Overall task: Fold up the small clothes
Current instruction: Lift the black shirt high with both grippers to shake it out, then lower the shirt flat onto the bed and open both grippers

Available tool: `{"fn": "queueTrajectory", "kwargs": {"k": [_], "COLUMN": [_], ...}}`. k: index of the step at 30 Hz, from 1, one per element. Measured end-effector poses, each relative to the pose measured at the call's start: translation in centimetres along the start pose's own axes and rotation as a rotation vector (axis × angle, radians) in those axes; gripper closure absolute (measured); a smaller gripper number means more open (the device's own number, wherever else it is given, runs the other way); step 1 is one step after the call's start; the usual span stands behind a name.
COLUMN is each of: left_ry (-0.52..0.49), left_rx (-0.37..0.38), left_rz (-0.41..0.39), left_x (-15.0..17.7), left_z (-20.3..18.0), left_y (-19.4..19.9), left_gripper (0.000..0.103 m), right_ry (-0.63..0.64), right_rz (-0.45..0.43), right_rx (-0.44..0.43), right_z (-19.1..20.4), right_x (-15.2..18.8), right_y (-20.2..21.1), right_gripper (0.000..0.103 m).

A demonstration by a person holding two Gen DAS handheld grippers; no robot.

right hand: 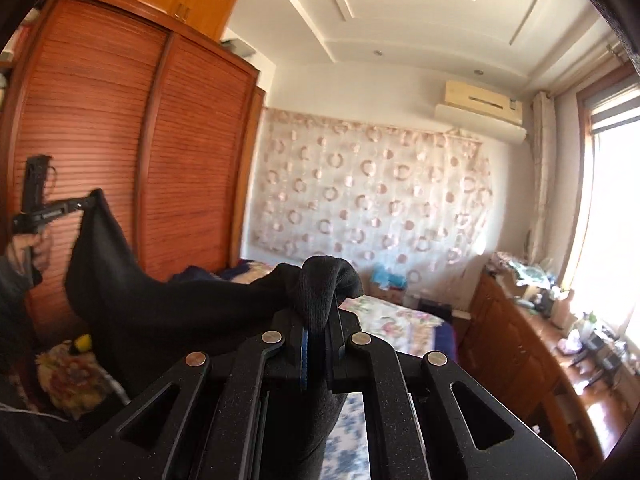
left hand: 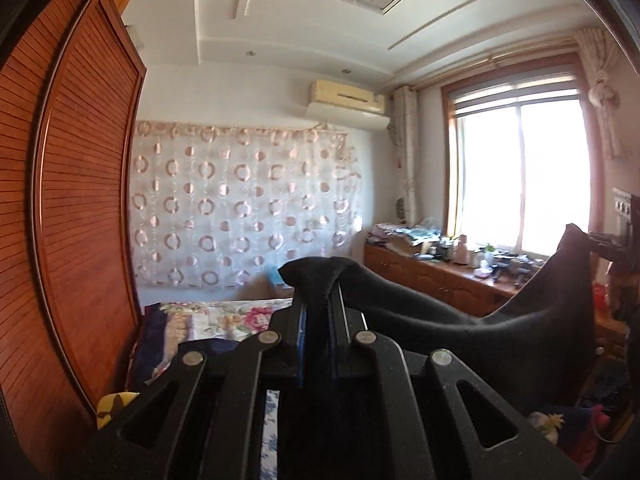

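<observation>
A small black garment (left hand: 520,320) hangs in the air, stretched between both grippers and sagging in the middle. My left gripper (left hand: 318,292) is shut on one corner, which bunches over its fingertips. In the same view the right gripper (left hand: 600,240) pinches the other corner at the far right. In the right wrist view, my right gripper (right hand: 316,316) is shut on its corner of the black garment (right hand: 160,304). The left gripper (right hand: 82,203) holds the far corner at the left, with a hand (right hand: 38,250) on its grip.
A bed with a floral cover (left hand: 240,316) lies below and ahead. A slatted wooden wardrobe (left hand: 80,200) stands at the left. A low wooden cabinet (left hand: 440,280) cluttered with small items runs under the bright window (left hand: 520,176). A circle-patterned curtain (left hand: 240,200) covers the far wall.
</observation>
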State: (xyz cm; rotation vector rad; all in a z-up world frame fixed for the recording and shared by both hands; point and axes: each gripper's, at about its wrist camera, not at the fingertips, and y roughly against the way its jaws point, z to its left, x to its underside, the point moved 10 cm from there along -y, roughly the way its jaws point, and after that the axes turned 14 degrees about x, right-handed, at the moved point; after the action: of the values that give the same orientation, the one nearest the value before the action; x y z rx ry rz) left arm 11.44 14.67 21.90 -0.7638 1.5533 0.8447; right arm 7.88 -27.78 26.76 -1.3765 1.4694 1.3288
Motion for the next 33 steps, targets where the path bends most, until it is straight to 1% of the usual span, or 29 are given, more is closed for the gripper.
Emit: {"fn": "queueTrajectory", "kwargs": {"k": [1,2,3,4,5,6,7,8,9,10,11,12,13,14,15,17,18,19,23,24,26,27,28,30,32,33], "left_ry": [0.000,0.000,0.000,0.000,0.000,-0.004,-0.013,-0.007,0.005,0.022,0.049,0.062,0.075,0.072,0.049,0.046,0.054,0.061,0.073,0.077,0.090,0.094,0.103,0.135,0.159,0.161], "left_rx": [-0.013,-0.027,-0.047,-0.065,-0.082,-0.094,-0.106,-0.106,-0.100,-0.083,-0.064,-0.058,-0.058,-0.077,-0.102,-0.109,-0.105,-0.095,-0.059,-0.046,-0.007,0.003,0.020,0.065,0.097,0.111], "left_rz": [0.016,0.037,0.065,0.092,0.127,0.166,0.218,0.254,0.300,0.350,0.406,0.458,0.504,0.531,0.548,0.586,0.607,0.618,0.654,0.652,0.653,0.651,0.651,0.671,0.682,0.693], "left_x": [0.1,0.5,1.2,2.1,3.1,4.4,6.2,7.7,9.2,11.1,13.3,15.0,16.9,18.6,19.9,22.1,23.3,24.1,26.5,26.9,27.8,28.0,28.4,29.5,30.9,31.7], "left_z": [0.4,1.3,2.5,3.3,4.4,5.2,6.7,7.8,8.7,9.6,10.7,11.0,11.6,12.0,12.2,11.9,11.7,11.3,8.6,7.9,5.9,5.4,4.6,3.3,1.8,1.0], "left_y": [-1.4,-3.1,-5.4,-7.7,-9.9,-12.1,-15.1,-17.1,-19.1,-21.1,-23.0,-24.3,-25.5,-26.3,-26.7,-27.1,-27.0,-27.0,-26.2,-25.9,-25.0,-24.9,-24.5,-24.0,-23.4,-23.3], "left_gripper": [0.097,0.097,0.097,0.097,0.097,0.096,0.096,0.094,0.094,0.094,0.093,0.092,0.092,0.092,0.092,0.091,0.091,0.090,0.088,0.087,0.087,0.086,0.086,0.086,0.086,0.086], "right_ry": [0.002,0.000,0.002,0.012,0.010,-0.021,-0.063,-0.072,-0.064,-0.057,-0.068,-0.076,-0.047,-0.025,-0.007,0.017,0.005,-0.019,-0.052,-0.058,-0.070,-0.081,-0.093,-0.130,-0.165,-0.179], "right_rz": [0.017,0.043,0.066,0.103,0.124,0.161,0.207,0.233,0.258,0.311,0.352,0.430,0.522,0.570,0.632,0.684,0.690,0.695,0.692,0.694,0.689,0.680,0.674,0.677,0.684,0.697], "right_rx": [0.005,0.019,0.029,0.049,0.064,0.072,0.070,0.078,0.104,0.154,0.163,0.164,0.191,0.209,0.219,0.234,0.230,0.208,0.159,0.146,0.124,0.115,0.103,0.075,0.053,0.050], "right_z": [-0.4,-1.1,-1.6,-2.2,-2.7,-3.6,-4.1,-4.4,-4.8,-5.2,-5.4,-5.2,-5.0,-4.9,-4.5,-3.8,-3.6,-3.1,-2.0,-1.5,-1.0,-0.5,-0.3,0.1,0.3,0.3], "right_x": [0.1,0.4,0.8,1.7,2.4,3.4,5.1,6.5,8.0,10.9,12.8,15.9,19.5,21.6,24.5,28.0,28.8,29.6,31.5,31.7,31.9,31.3,31.4,32.1,32.8,33.5], "right_y": [-1.2,-3.5,-5.2,-8.1,-10.0,-12.8,-16.1,-18.6,-21.1,-24.9,-27.0,-30.0,-32.9,-34.3,-35.8,-37.3,-37.3,-37.2,-35.4,-34.8,-33.3,-32.9,-32.2,-30.3,-29.1,-28.2], "right_gripper": [0.100,0.100,0.100,0.100,0.100,0.100,0.100,0.100,0.100,0.100,0.099,0.092,0.089,0.083,0.083,0.083,0.081,0.080,0.078,0.078,0.077,0.076,0.074,0.056,0.048,0.048]}}
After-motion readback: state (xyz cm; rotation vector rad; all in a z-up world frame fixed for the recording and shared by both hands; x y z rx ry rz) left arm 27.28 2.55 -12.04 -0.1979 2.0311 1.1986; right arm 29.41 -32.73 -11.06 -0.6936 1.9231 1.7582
